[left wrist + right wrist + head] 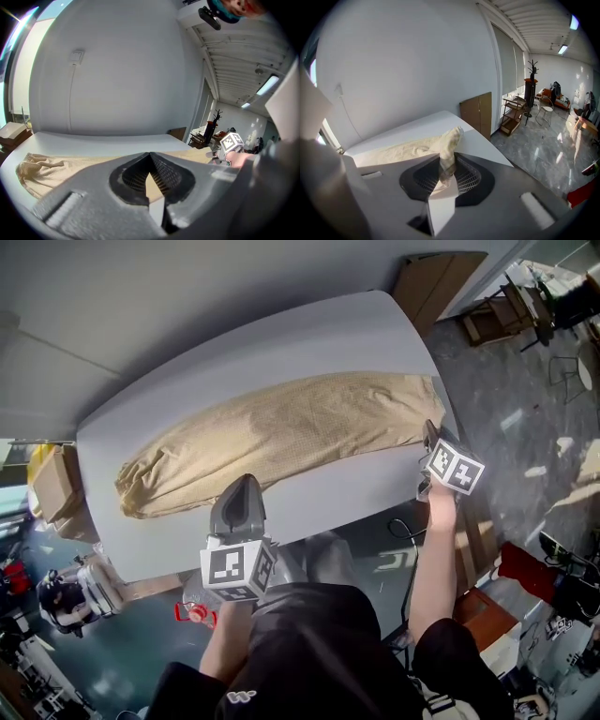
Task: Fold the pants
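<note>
- Head view: pants (pixel 281 437) lie stretched lengthways across the middle of the bench (pixel 281 343). One end is bunched towards the bench's left end and the other reaches its right edge. The right claw (pixel 429 432) sits at that right edge, on the end of the cloth. The left claw (pixel 246 480) is over the bench's near edge, with its tip just at the near side of the pants.
- Left gripper view: the left claw's tips meet, and no cloth looks drawn up between them. Tan cloth shows only through the gap behind the tips, lying flat on the bench, so I judge this claw closed and empty.
- Right gripper view: the right claw is clamped on a pinch of the pants. The cloth rises off the bench's right end in a narrow peak and runs in between the pads.
- Step in hand, as I judge it: lifting the right end to carry it over towards the bench's left end.
  - Lift high enough that the cloth clears the bench instead of dragging into wrinkles.
  - Travel in line with the length of the pants so the edges match.
  - One pinch lets the end sag to one side, so the left claw would do well to take the other corner or pin the fold line.
</note>
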